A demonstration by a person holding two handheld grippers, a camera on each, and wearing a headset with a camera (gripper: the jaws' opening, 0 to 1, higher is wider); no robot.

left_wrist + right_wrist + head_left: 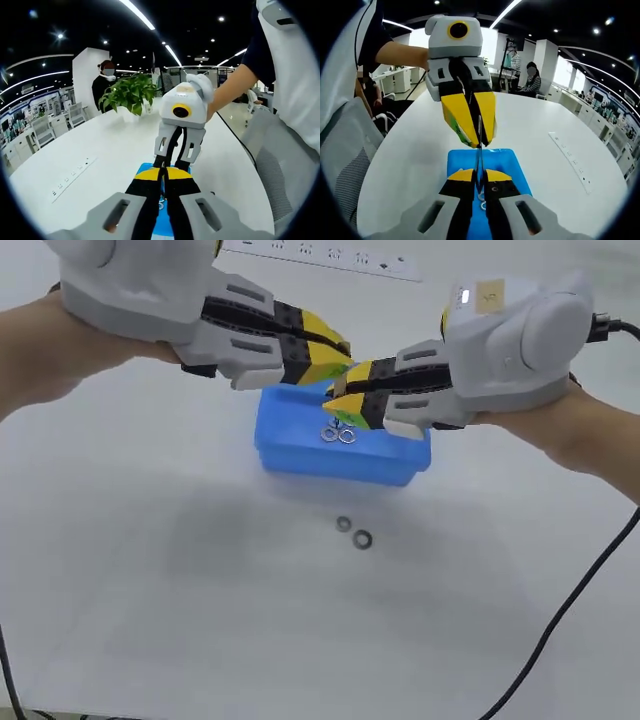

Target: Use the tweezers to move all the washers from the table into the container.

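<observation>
Both shut on tweezers [479, 152]: left tongs [341, 356], right tongs [338, 402], over container [300, 456].

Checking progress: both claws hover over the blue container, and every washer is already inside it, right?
Not every washer: the head view shows two washers still on the table before the blue container. The left claw and right claw do hover over it.

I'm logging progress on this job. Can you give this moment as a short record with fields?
blue container: on white table
washers inside: two visible
washers on table: two
tweezers: clamped in right hand-held gripper
left hand-held gripper: closed on tweezers' tip, above container
</observation>
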